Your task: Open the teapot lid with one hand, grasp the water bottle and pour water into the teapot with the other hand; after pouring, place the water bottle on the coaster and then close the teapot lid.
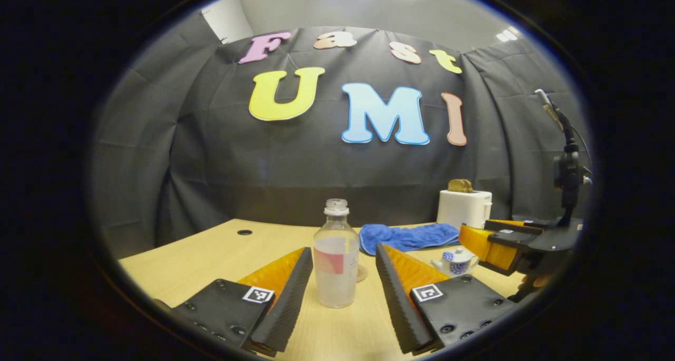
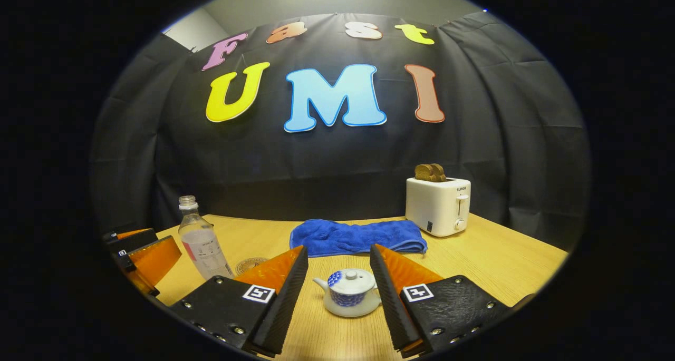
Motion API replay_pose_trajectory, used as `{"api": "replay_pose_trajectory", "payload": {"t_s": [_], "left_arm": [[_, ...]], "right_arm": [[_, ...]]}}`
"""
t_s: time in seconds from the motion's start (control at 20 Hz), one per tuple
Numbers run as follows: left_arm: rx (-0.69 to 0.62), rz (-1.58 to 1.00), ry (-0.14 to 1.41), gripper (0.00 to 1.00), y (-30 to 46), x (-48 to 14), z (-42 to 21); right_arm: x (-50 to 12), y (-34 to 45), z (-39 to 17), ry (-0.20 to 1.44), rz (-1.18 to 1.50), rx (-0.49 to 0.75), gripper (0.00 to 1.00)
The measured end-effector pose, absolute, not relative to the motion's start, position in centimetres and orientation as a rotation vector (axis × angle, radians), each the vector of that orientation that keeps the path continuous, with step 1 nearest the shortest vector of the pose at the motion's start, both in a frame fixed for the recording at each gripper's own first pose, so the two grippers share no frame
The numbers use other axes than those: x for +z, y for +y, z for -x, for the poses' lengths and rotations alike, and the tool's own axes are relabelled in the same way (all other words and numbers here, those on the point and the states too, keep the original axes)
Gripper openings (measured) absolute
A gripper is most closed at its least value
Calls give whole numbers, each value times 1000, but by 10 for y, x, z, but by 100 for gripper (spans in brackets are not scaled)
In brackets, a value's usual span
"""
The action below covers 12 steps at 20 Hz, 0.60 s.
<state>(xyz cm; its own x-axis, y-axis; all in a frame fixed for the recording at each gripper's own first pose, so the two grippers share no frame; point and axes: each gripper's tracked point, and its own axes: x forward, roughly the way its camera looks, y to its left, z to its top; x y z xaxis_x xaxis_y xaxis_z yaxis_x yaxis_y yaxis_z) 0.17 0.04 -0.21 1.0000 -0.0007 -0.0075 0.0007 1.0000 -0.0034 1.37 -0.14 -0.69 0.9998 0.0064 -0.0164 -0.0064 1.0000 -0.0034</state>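
Observation:
A clear uncapped water bottle [image 1: 336, 255] with a red-and-white label stands upright on the wooden table, between the fingers of my open left gripper [image 1: 341, 261], which do not touch it. Just behind it lies a round coaster [image 1: 361, 272]. A small white teapot [image 2: 349, 292] with blue pattern, lid on, sits on a saucer between the fingers of my open right gripper [image 2: 338, 269], untouched. In the left gripper view the teapot [image 1: 456, 261] shows at right beside the right gripper [image 1: 501, 245]. In the right gripper view the bottle [image 2: 203, 240], coaster [image 2: 250, 265] and left gripper [image 2: 142, 258] stand at left.
A blue towel [image 2: 356, 237] lies folded at the back of the table [image 2: 501, 266]. A white toaster [image 2: 439, 205] holding bread slices stands at the back right. A cable hole [image 1: 244, 232] sits in the table's far left. A black stand [image 1: 567, 166] rises at right.

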Motion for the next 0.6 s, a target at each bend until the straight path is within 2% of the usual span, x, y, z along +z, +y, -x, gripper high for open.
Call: {"api": "replay_pose_trajectory", "payload": {"t_s": [0.1,0.15,0.2,0.6], "left_arm": [[0,7,10,87,1,-3,-2],[0,9,12,87,1,-2,-2],[1,10,13,87,1,-5,-2],[6,16,21,87,5,-7,-4]], "right_arm": [[-11,-4,-18,24,7,0,72],[-11,-2,-19,27,5,5,63],[-14,-1,-20,34,5,9,60],[-22,-2,-33,49,45,4,60]]}}
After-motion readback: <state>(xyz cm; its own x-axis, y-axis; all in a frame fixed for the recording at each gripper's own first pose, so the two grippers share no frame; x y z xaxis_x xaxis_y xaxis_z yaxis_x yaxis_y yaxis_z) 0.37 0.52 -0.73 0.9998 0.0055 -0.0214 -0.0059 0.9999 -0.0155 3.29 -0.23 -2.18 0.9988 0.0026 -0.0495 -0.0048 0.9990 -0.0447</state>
